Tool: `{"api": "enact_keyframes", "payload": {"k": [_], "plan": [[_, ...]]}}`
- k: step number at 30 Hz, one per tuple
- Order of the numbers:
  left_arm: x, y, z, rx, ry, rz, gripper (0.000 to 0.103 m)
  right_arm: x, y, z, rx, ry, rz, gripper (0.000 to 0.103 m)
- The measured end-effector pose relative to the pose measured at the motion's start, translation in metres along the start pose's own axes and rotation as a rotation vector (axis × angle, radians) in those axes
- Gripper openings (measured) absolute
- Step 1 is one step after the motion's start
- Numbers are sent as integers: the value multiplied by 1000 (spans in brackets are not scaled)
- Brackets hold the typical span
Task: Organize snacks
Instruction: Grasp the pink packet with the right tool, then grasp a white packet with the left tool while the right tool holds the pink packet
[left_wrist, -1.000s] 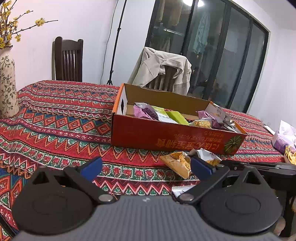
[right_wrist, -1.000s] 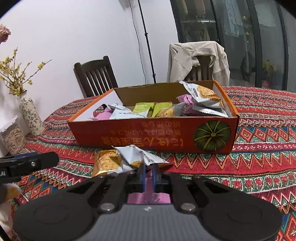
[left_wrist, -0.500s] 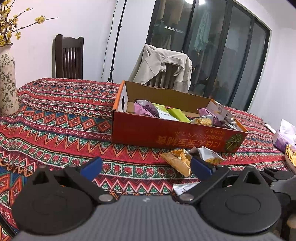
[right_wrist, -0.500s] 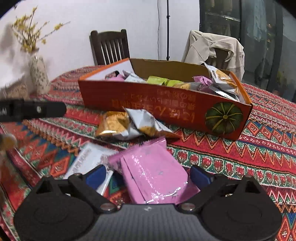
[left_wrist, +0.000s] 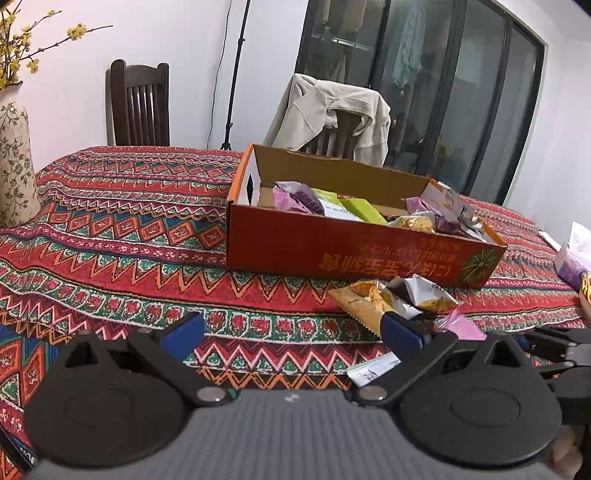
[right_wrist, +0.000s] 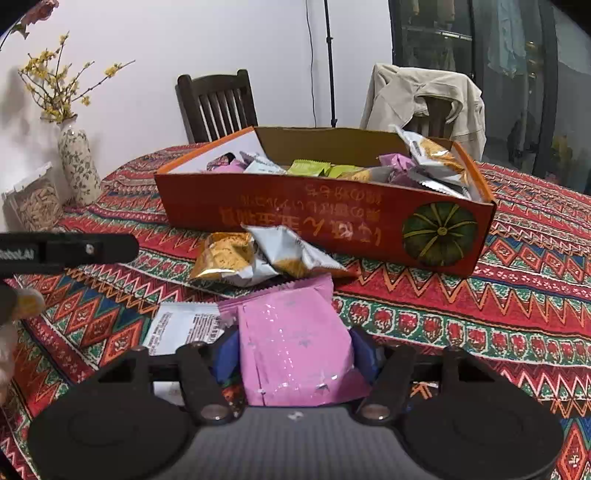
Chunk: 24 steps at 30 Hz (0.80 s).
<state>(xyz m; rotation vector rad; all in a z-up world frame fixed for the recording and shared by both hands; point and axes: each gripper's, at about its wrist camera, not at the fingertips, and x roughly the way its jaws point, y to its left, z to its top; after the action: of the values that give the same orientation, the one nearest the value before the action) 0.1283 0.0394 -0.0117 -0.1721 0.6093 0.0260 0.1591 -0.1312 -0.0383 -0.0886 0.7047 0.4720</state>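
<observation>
At the bottom centre of the right wrist view, the right gripper (right_wrist: 295, 354) is closing its blue fingers (right_wrist: 226, 355) around a pink snack packet (right_wrist: 295, 343) — whether the pads press it yet I cannot tell. Left of it lies a white packet (right_wrist: 184, 326) with unreadable small print. A gold packet (right_wrist: 229, 258) and a silver packet (right_wrist: 291, 251) lie against the orange box (right_wrist: 295, 218), whose yellow characters read upside down beside a green pumpkin picture. "RoboLAI" shows at far left. The left gripper (left_wrist: 291, 330) stands released over the patterned worktop (left_wrist: 110, 229).
</observation>
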Motion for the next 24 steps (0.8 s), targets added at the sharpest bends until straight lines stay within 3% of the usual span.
{"api": "enact_keyframes", "payload": {"k": [12,24], "plan": [[12,-32,-6,54,123,44,103,-41,-24,5,106,-166,-27,62],[25,-86,-17,72,205,89,103,-48,-50,0,246,-179,-64,62]]}}
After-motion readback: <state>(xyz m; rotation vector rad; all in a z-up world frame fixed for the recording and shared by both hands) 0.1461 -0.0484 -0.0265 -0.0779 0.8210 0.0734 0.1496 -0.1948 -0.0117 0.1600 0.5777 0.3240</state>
